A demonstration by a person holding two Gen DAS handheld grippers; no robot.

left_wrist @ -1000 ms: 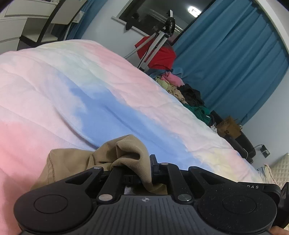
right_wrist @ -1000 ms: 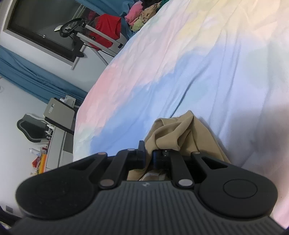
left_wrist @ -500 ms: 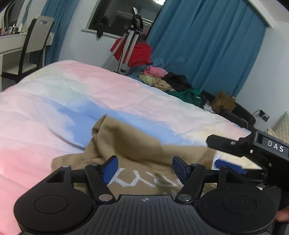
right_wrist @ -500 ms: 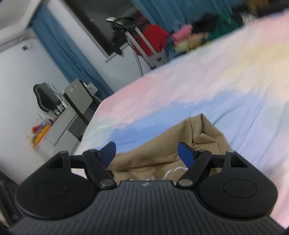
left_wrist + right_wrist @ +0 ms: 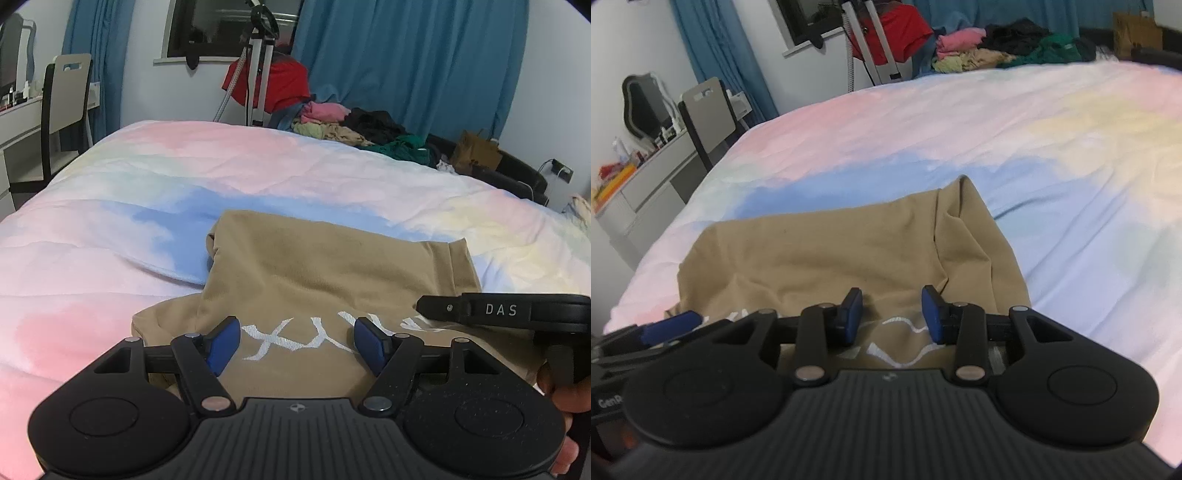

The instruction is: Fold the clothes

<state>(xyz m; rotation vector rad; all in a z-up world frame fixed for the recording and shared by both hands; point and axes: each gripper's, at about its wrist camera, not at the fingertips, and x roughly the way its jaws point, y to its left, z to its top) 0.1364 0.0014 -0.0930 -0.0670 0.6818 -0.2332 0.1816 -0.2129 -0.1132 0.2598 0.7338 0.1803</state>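
The bed with its pastel pink, blue and yellow quilt (image 5: 184, 221) carries the tan cotton T-shirt with white lettering (image 5: 314, 266) near its near edge, partly folded. Next, pinch matching hem corners evenly. Unfolded clothes pile (image 5: 354, 129) waits at the far edge. Left gripper (image 5: 295, 345) and right gripper (image 5: 891, 314) both gape, empty.

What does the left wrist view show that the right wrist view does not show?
Only the left wrist view shows a wall socket and the "DAS" label. Only the right wrist view shows a cluttered desk with a mirror. Both show the tan shirt on the pastel bedspread, the clothes pile, and open jaws.
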